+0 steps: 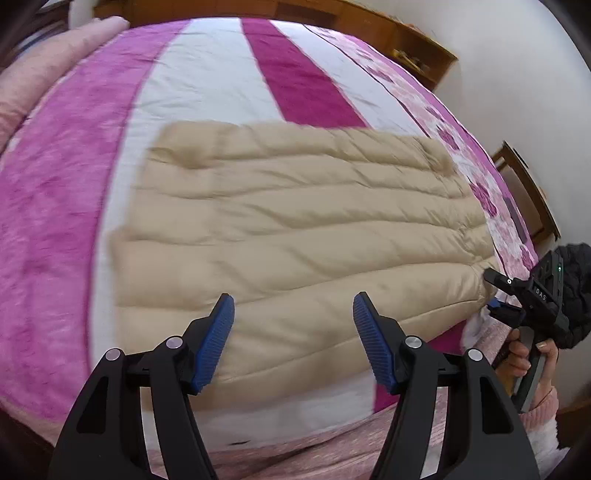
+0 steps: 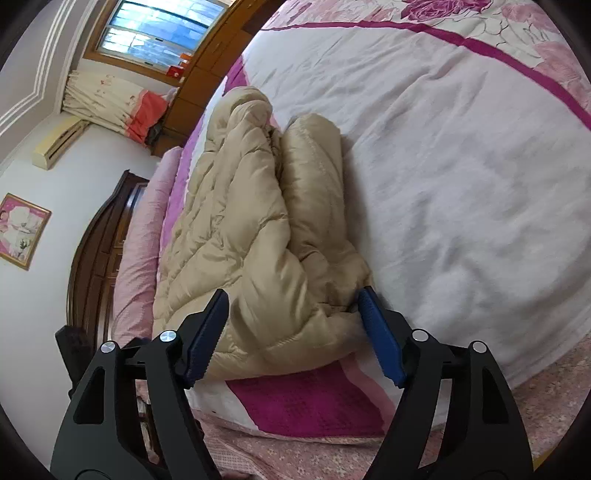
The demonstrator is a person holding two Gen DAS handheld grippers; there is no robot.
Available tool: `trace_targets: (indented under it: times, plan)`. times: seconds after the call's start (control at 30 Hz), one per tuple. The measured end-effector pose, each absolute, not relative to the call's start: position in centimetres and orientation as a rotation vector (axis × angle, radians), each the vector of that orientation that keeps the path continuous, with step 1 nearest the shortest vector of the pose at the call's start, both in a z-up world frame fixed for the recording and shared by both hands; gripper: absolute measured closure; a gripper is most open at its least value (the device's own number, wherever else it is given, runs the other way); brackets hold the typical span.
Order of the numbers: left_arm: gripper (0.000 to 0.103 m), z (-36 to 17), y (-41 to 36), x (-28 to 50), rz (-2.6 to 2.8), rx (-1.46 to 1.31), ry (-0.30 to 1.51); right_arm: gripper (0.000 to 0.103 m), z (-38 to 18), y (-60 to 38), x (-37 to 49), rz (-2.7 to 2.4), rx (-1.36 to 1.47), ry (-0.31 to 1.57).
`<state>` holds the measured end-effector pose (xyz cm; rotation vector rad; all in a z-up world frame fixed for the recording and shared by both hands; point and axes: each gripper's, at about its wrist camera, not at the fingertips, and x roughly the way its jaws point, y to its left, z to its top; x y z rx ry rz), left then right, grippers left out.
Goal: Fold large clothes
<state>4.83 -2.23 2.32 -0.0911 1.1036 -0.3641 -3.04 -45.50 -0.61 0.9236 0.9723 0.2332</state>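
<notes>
text: "DAS" | on: right hand-held gripper (image 1: 495,293) body (white letters)

We see a bedroom with pale walls (image 2: 92,155) and a window (image 2: 155,33) in a wooden frame, daylight coming through it, a cream curtain (image 2: 99,99) bunched below beside something orange-red. A framed pink picture (image 2: 22,230) hangs on the wall near a dark wooden headboard (image 2: 99,236), and a wall air conditioner (image 2: 59,142) sits higher up. The bed (image 1: 207,85) wears a pink, magenta and white quilt, with wooden shelves (image 1: 417,48) behind it.
</notes>
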Motion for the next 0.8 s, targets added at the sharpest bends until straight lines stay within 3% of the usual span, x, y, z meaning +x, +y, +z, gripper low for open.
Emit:
trace_targets:
  times: [0.27,0.33,0.4,0.47,0.6,0.8]
  plan:
    - [0.039,-0.1,-8.0,5.5,-0.388,0.046,1.109,0.027,-2.1,-45.3,-1.7,0.254,1.025,0.929]
    - [0.039,-0.6,-8.7,5.5,-0.385,0.091,1.106,0.041,-2.0,-45.2,-2.0,0.255,1.03,0.906]
    - [0.04,-1.0,-9.0,5.4,-0.382,0.115,1.113,0.061,-1.8,-45.3,-2.3,0.254,1.036,0.889]
    - [0.04,-1.6,-9.3,5.5,-0.379,0.124,1.123,0.069,-1.1,-45.4,-2.7,0.283,1.046,0.866]
    - [0.04,-2.5,-9.6,5.4,-0.373,0.159,1.129,0.077,1.3,-44.3,-2.8,0.313,0.971,0.834]
    - [0.041,-2.9,-9.4,5.6,-0.382,0.153,1.136,0.079,5.3,-41.7,-2.6,0.398,0.874,0.796]
